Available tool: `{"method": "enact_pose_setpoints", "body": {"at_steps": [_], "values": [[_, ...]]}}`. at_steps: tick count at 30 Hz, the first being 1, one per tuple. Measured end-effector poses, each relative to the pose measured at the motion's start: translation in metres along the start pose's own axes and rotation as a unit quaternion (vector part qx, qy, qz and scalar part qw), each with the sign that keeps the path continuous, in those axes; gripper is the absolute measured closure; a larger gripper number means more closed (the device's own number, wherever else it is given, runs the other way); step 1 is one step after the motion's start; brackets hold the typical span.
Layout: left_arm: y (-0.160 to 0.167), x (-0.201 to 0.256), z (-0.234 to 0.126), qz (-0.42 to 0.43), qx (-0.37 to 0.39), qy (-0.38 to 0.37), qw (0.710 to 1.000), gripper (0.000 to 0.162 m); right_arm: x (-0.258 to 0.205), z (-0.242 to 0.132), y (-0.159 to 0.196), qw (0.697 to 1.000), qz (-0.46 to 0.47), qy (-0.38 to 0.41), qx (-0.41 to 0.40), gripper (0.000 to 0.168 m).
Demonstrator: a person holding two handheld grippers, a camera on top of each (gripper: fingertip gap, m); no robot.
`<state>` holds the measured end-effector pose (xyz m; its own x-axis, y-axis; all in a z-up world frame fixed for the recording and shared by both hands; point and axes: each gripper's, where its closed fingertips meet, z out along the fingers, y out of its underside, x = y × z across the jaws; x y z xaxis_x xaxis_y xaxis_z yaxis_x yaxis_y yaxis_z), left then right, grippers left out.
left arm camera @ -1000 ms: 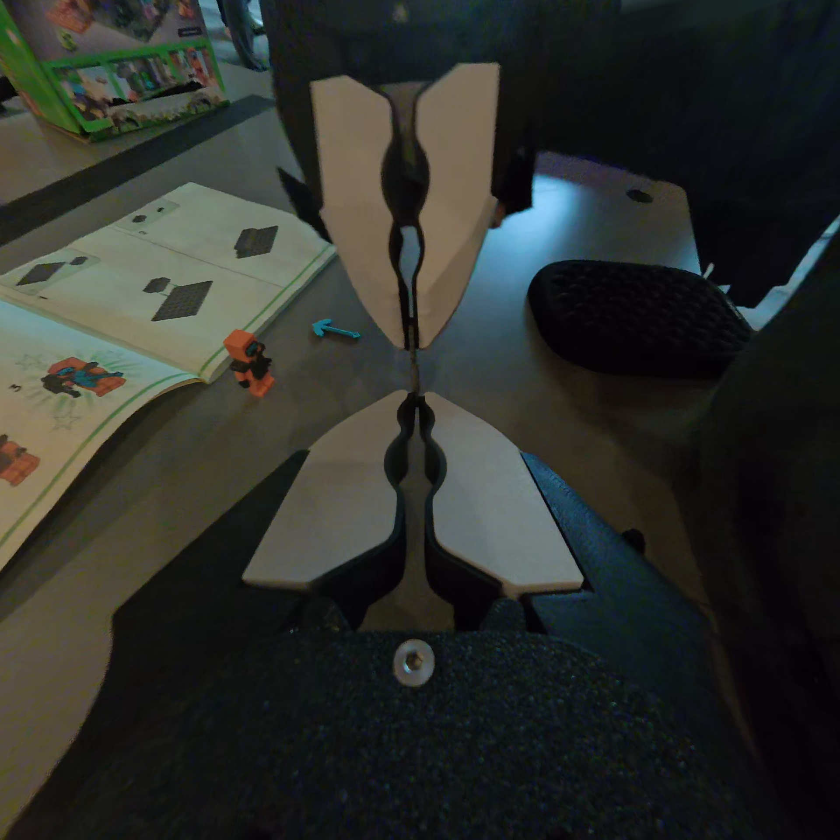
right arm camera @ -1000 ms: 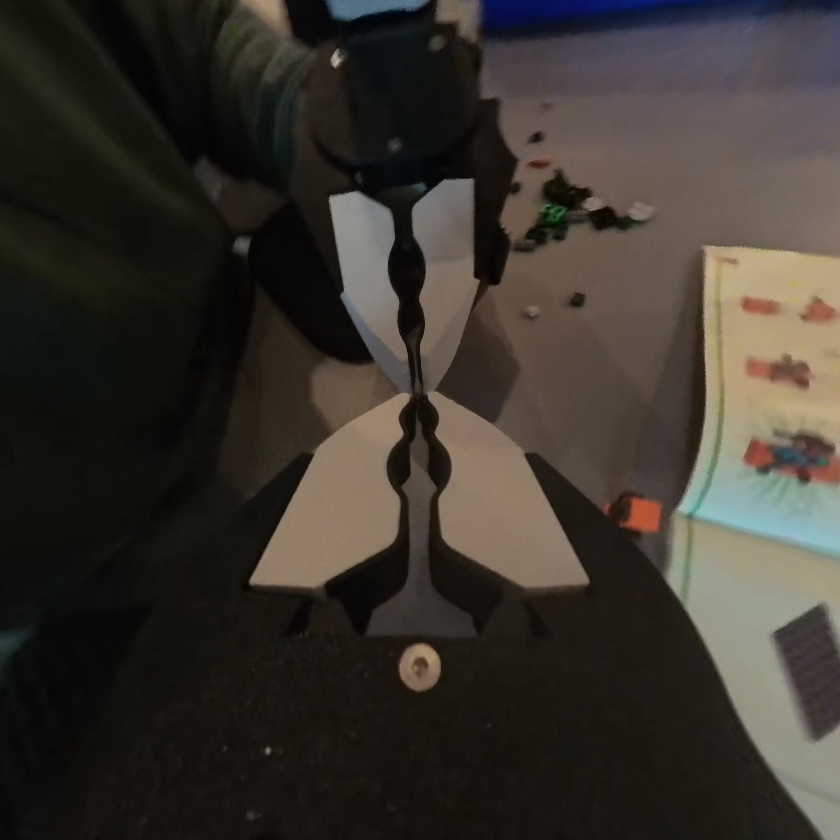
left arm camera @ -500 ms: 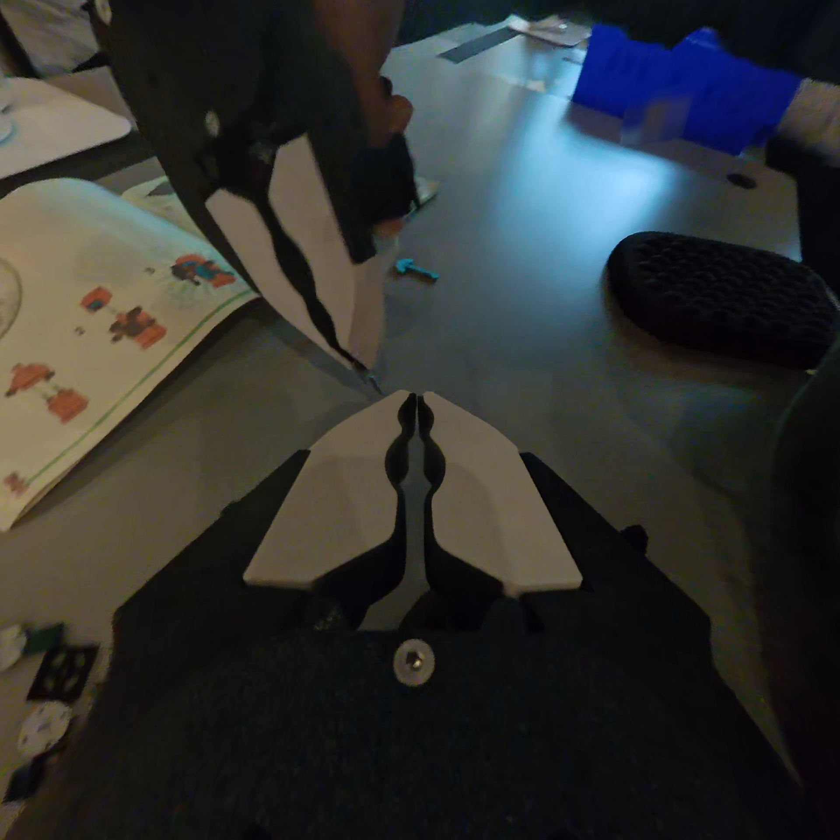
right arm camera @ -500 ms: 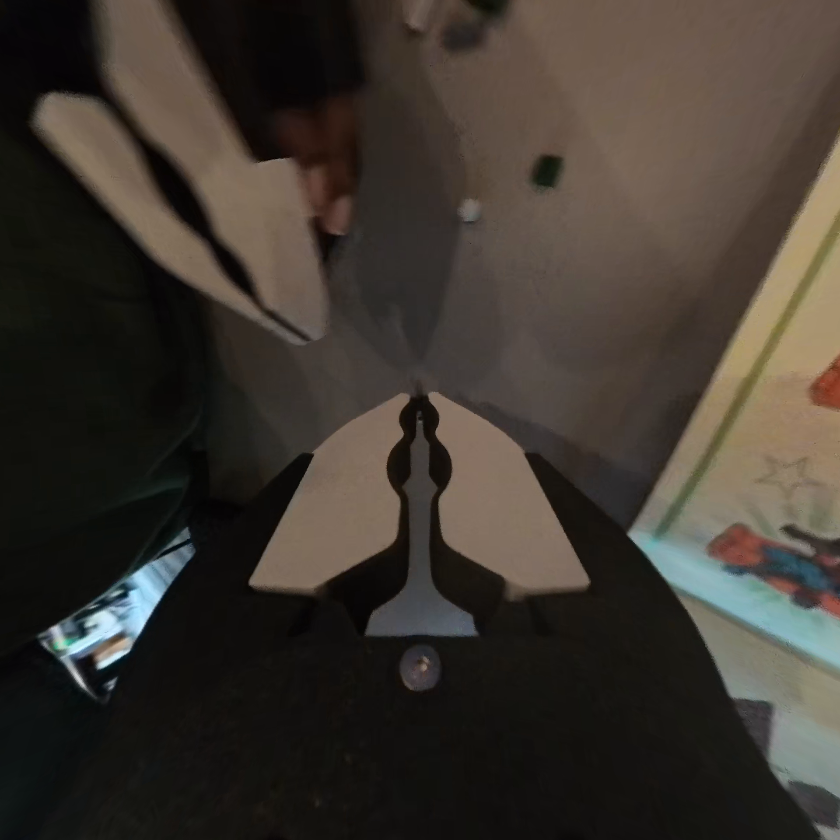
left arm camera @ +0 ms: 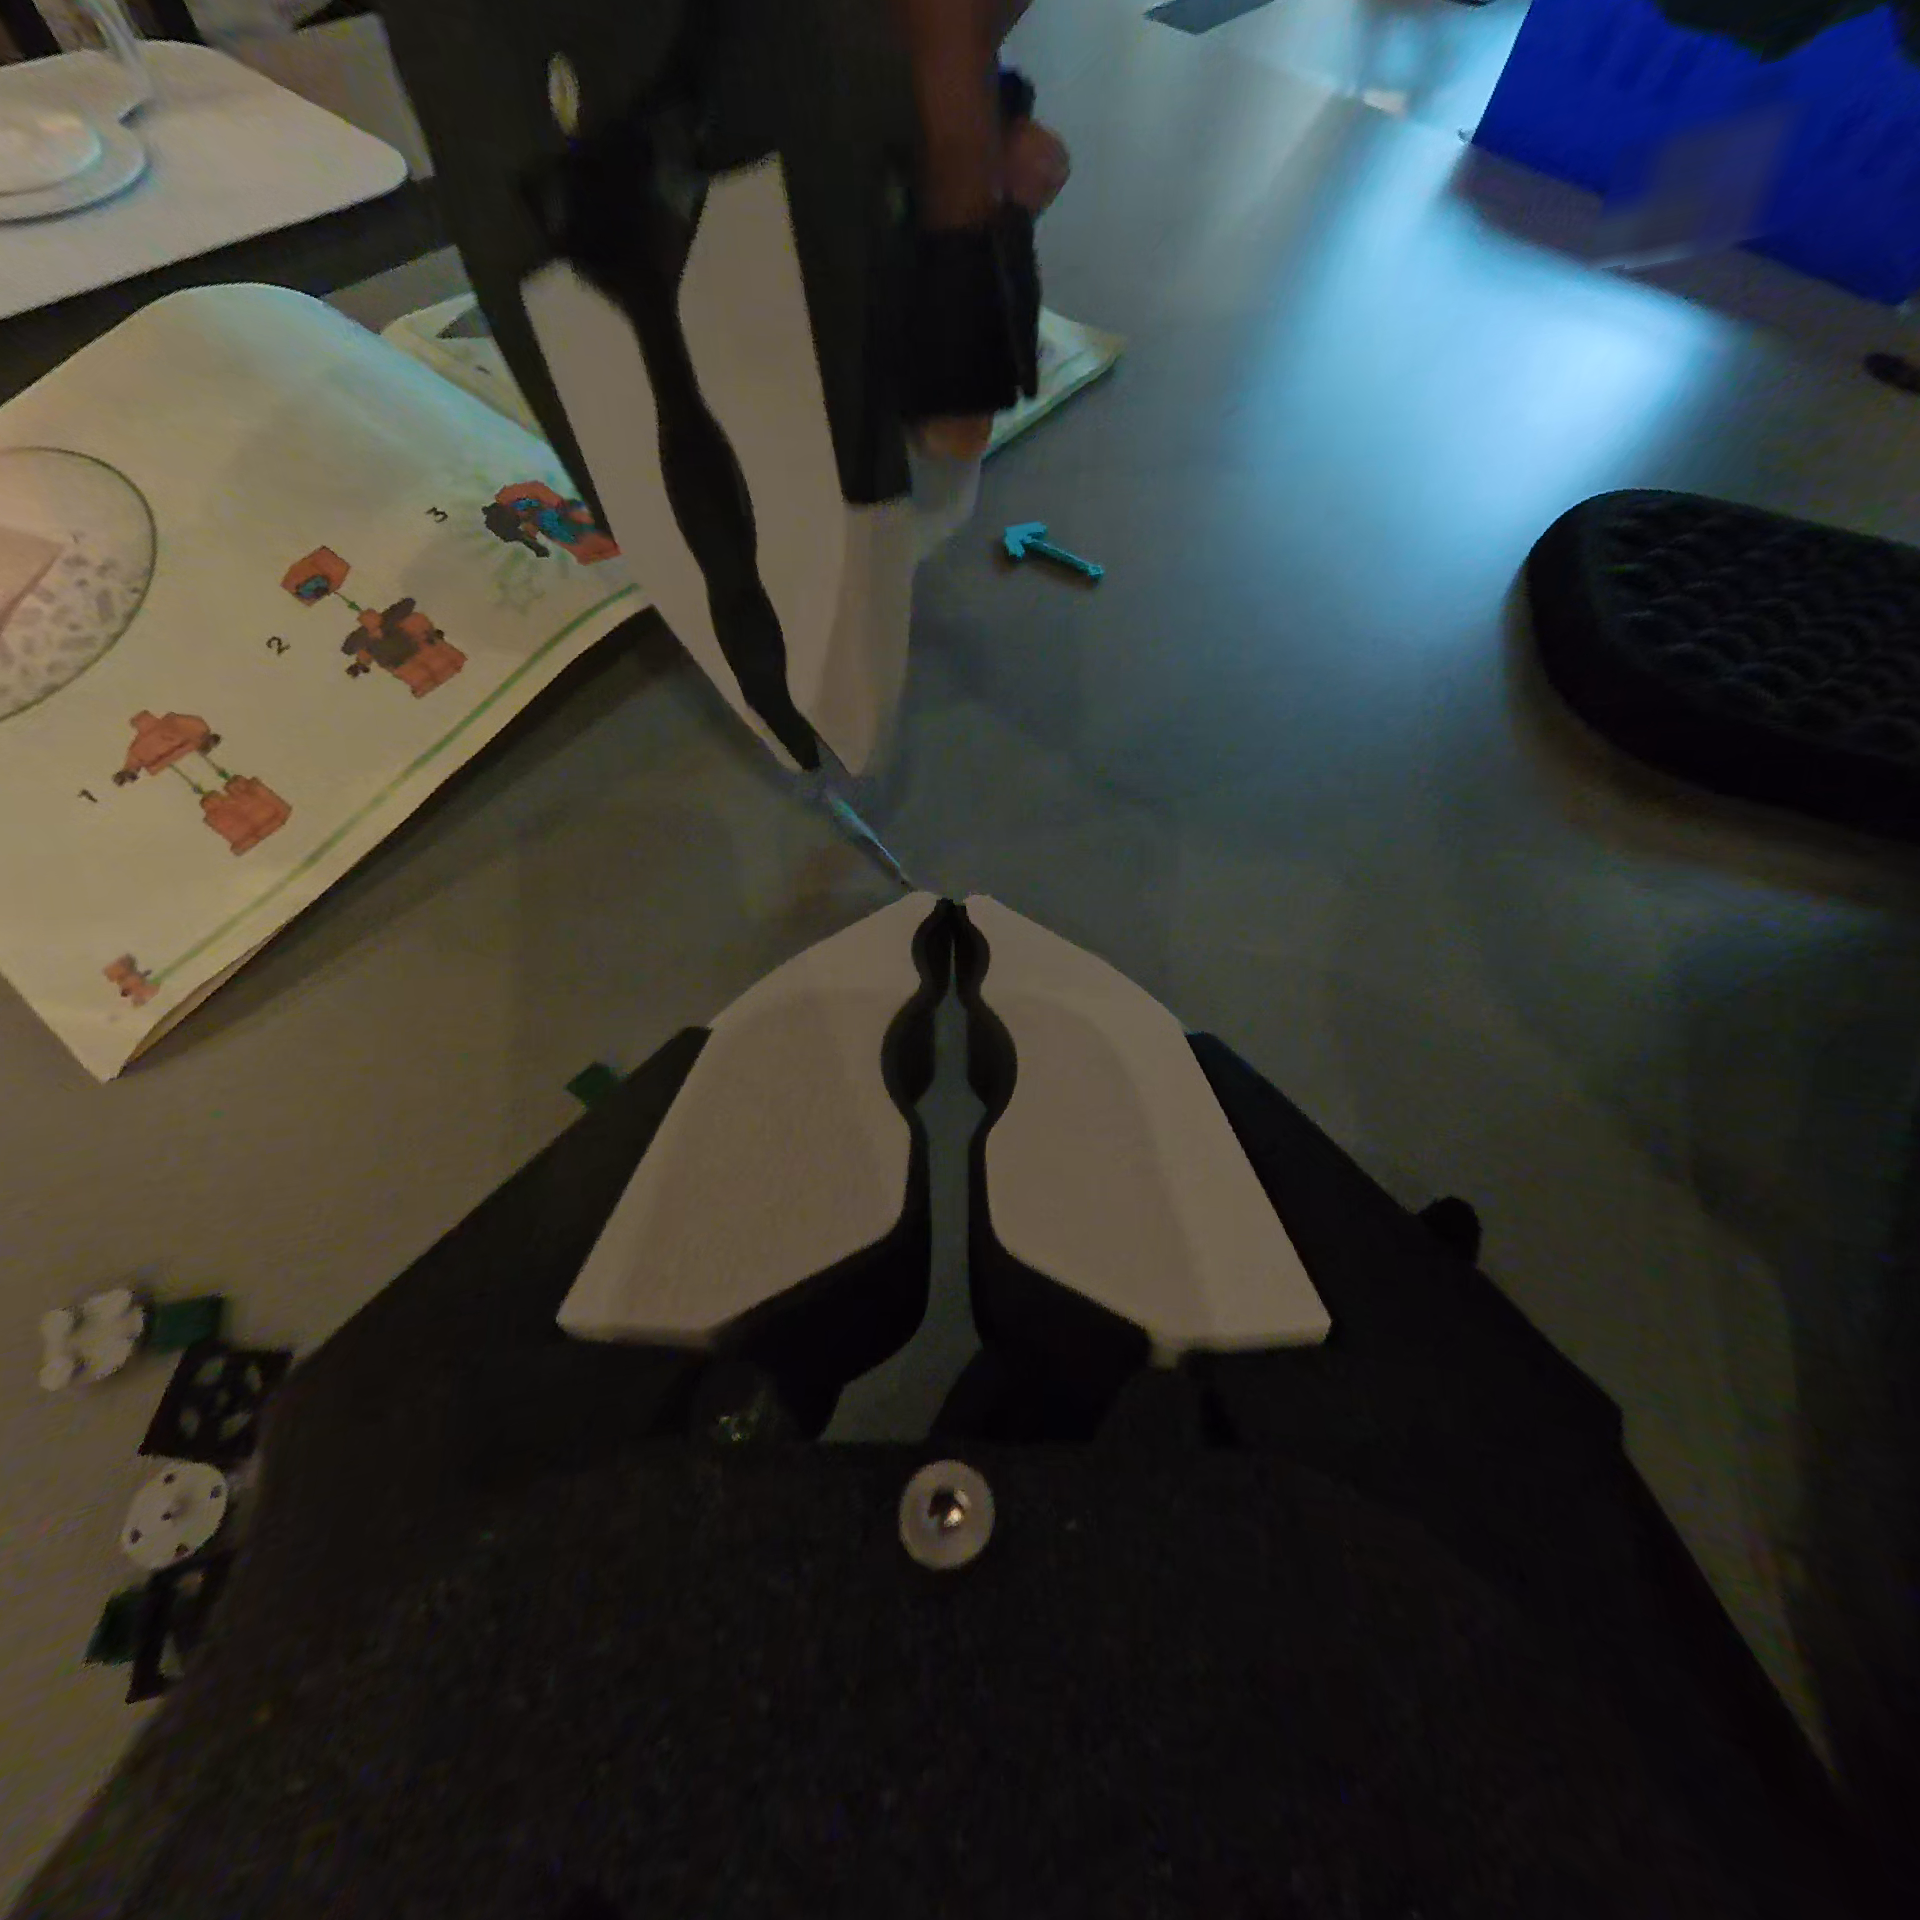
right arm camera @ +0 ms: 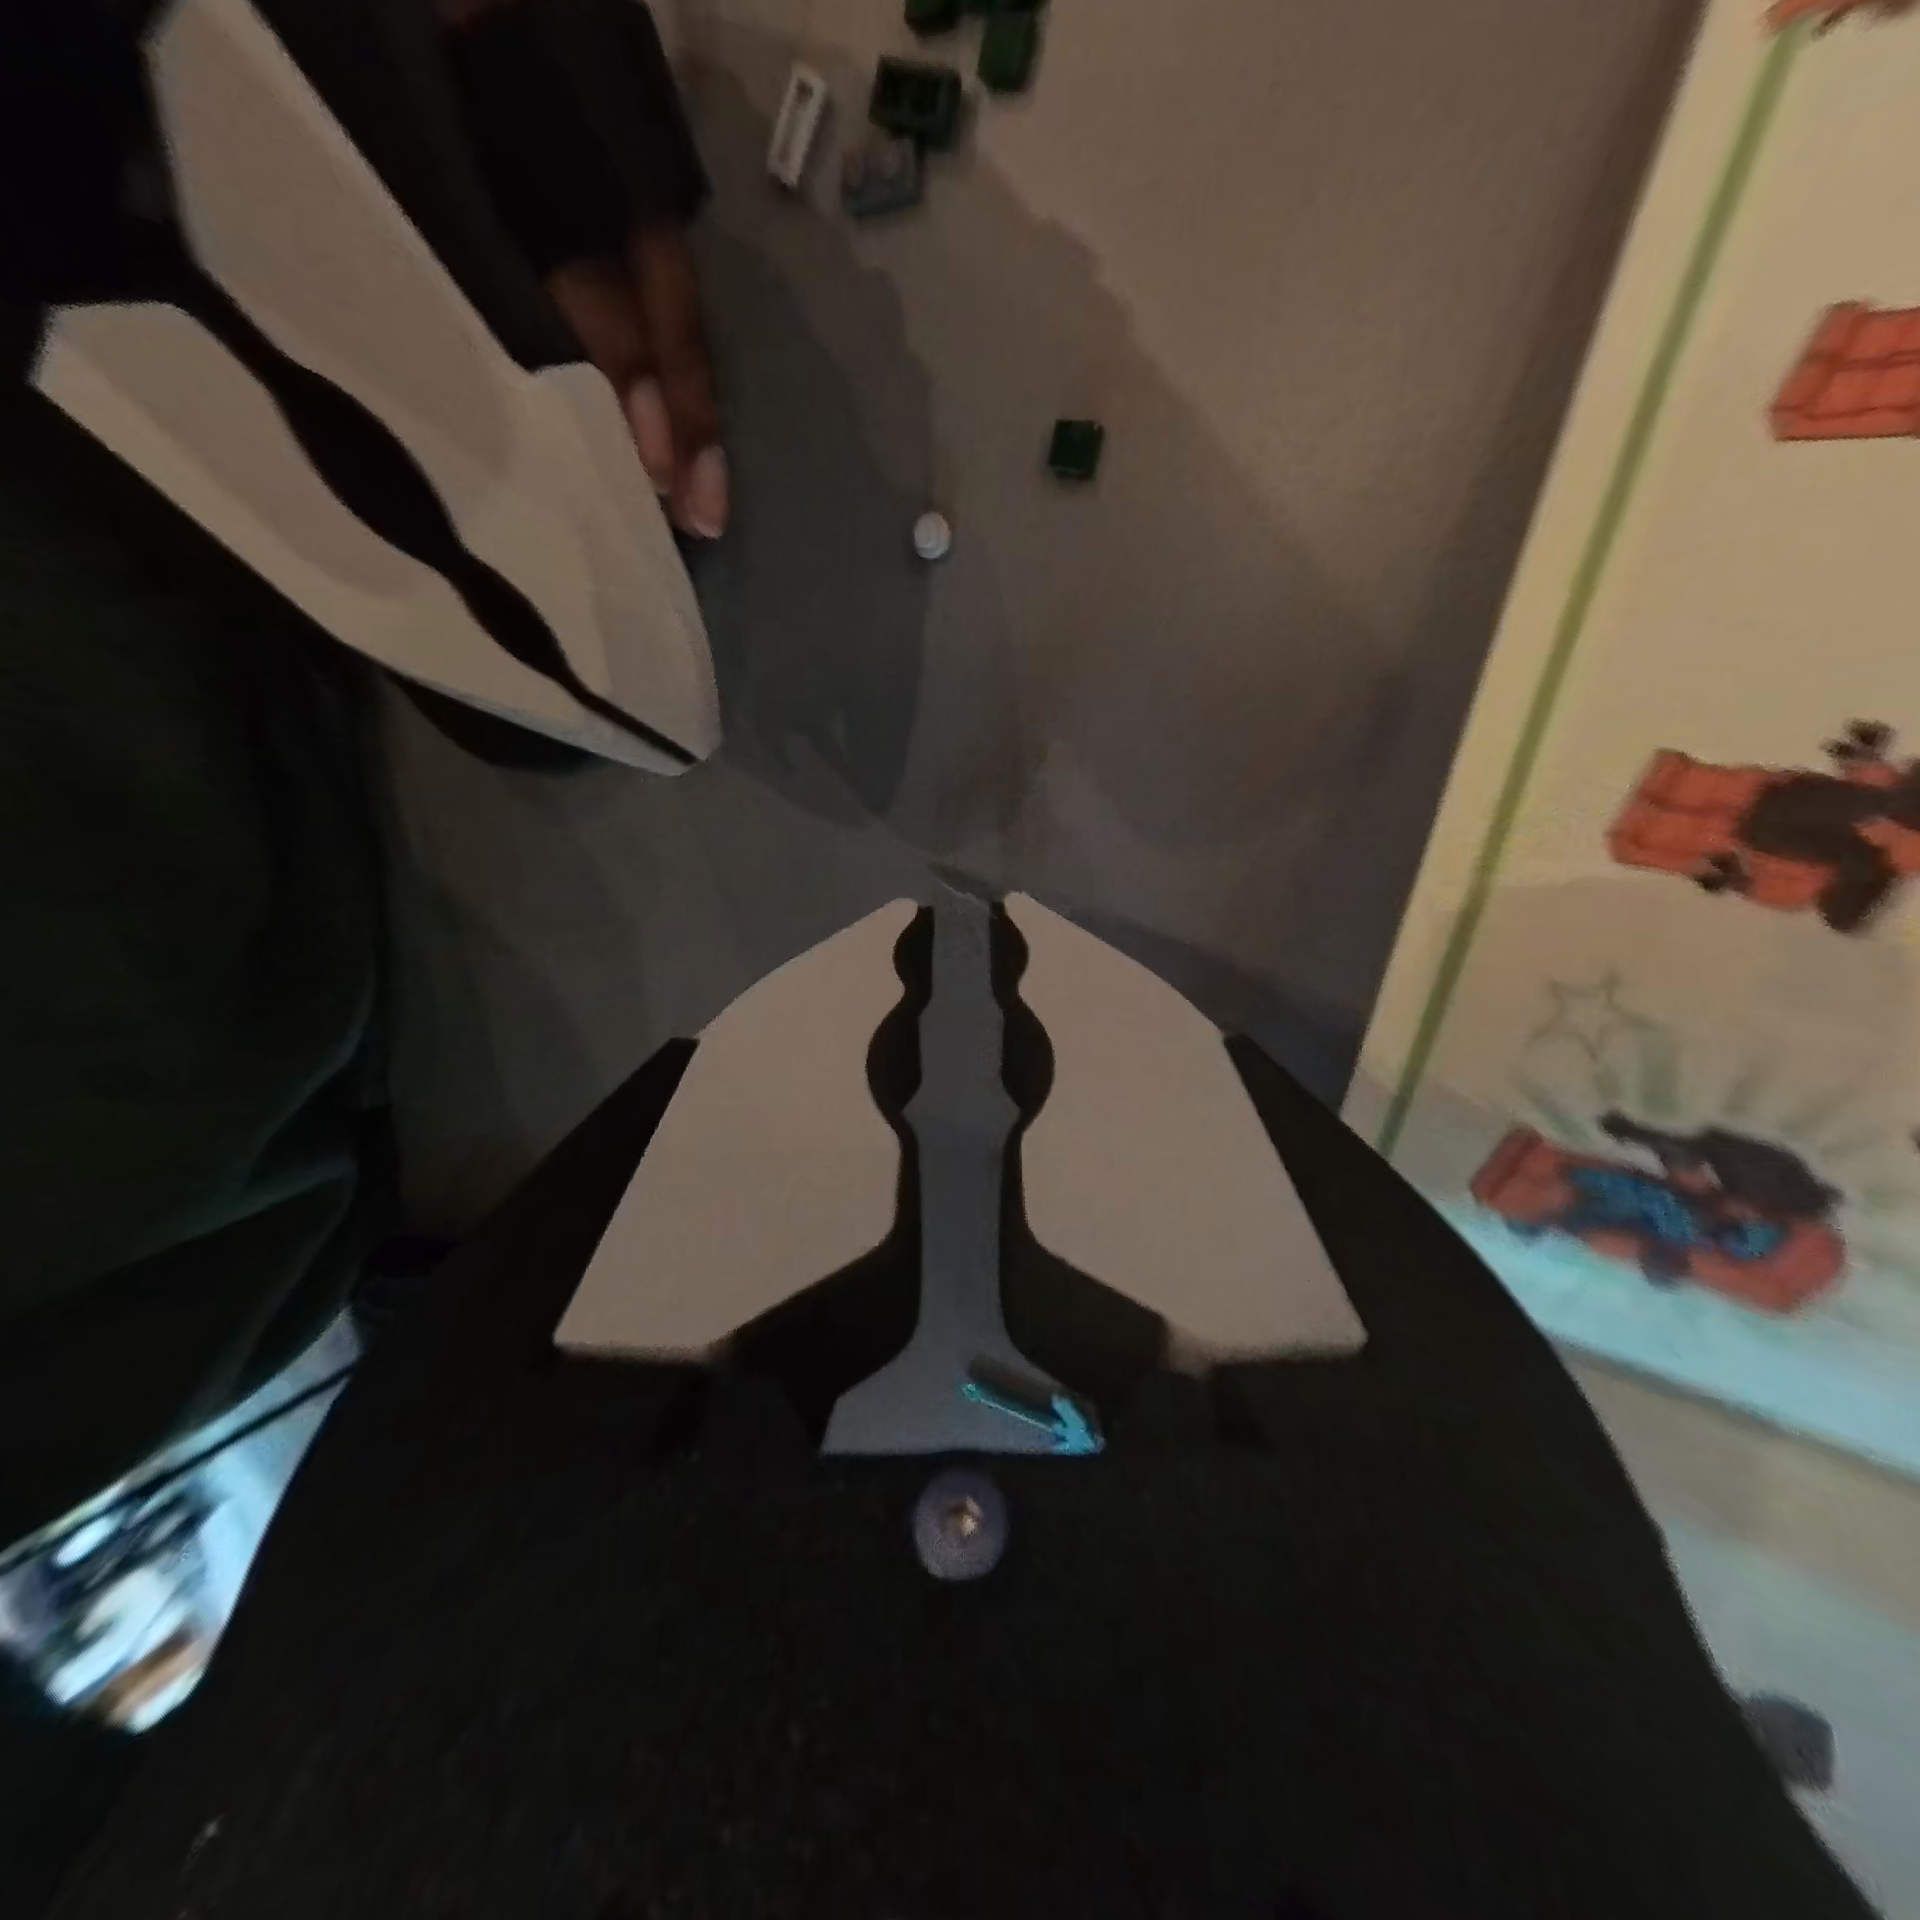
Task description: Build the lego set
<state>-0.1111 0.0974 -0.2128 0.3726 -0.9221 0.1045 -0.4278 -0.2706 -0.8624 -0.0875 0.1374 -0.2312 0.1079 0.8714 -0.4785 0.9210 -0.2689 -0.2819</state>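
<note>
A dim grey table [left arm camera: 1299,727] fills both views, lit by a pale blue glow at the far right. An open instruction booklet [left arm camera: 239,644] lies on the left of the left wrist view, its pages showing orange figures. A small teal lego pickaxe [left arm camera: 1049,551] lies on the bare table beyond it, and a black textured pad [left arm camera: 1725,634] sits at the right. Loose lego pieces [left arm camera: 156,1434], white, black and green, are scattered at the near left.

The left gripper [left arm camera: 951,904] has its white fingers pressed together at the tips, pinching a thin, shiny sliver [left arm camera: 862,826]; what it is cannot be told. The right gripper [right arm camera: 961,902] points at it from the far side, its tips slightly parted, the sliver's other end between them.
</note>
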Motion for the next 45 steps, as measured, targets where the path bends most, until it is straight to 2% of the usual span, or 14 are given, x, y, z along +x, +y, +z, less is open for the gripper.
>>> {"method": "enact_pose_setpoints", "body": {"at_steps": [4, 9, 13, 16, 21, 25, 38, 40, 43, 45], "values": [[0.001, -0.001, 0.003, 0.005, -0.008, -0.004, 1.000, 0.162, 0.000, -0.018, -0.003, 0.998, -0.005, 0.036, 0.052, 0.156], [0.004, -0.002, 0.008, 0.023, -0.029, -0.016, 0.999, 0.162, -0.020, -0.057, -0.008, 0.976, -0.018, 0.100, 0.195, 0.158], [0.003, -0.004, 0.014, 0.035, -0.044, -0.023, 0.998, 0.161, -0.032, -0.078, 0.019, 0.936, -0.004, 0.176, 0.306, 0.158], [-0.003, -0.004, 0.021, 0.043, -0.045, -0.020, 0.998, 0.160, -0.029, -0.080, 0.054, 0.907, 0.013, 0.246, 0.342, 0.158], [-0.017, -0.005, 0.033, 0.054, -0.041, -0.019, 0.998, 0.159, -0.023, -0.065, 0.093, 0.883, 0.020, 0.303, 0.358, 0.149], [-0.023, -0.002, 0.039, 0.059, -0.039, -0.025, 0.997, 0.159, -0.015, -0.056, 0.100, 0.873, 0.003, 0.325, 0.364, 0.147], [-0.023, 0.004, 0.043, 0.044, -0.025, -0.045, 0.998, 0.159, 0.031, -0.037, 0.063, 0.906, -0.056, 0.310, 0.281, 0.142], [-0.023, 0.003, 0.043, 0.038, -0.021, -0.041, 0.998, 0.158, 0.034, -0.032, 0.062, 0.913, -0.053, 0.301, 0.270, 0.151], [-0.025, 0.003, 0.042, 0.034, -0.011, -0.036, 0.999, 0.157, 0.027, -0.032, 0.057, 0.915, -0.047, 0.274, 0.291, 0.157], [-0.029, 0.003, 0.041, 0.033, 0.000, -0.034, 0.999, 0.157, 0.009, -0.036, 0.052, 0.920, -0.024, 0.213, 0.329, 0.157]]}}
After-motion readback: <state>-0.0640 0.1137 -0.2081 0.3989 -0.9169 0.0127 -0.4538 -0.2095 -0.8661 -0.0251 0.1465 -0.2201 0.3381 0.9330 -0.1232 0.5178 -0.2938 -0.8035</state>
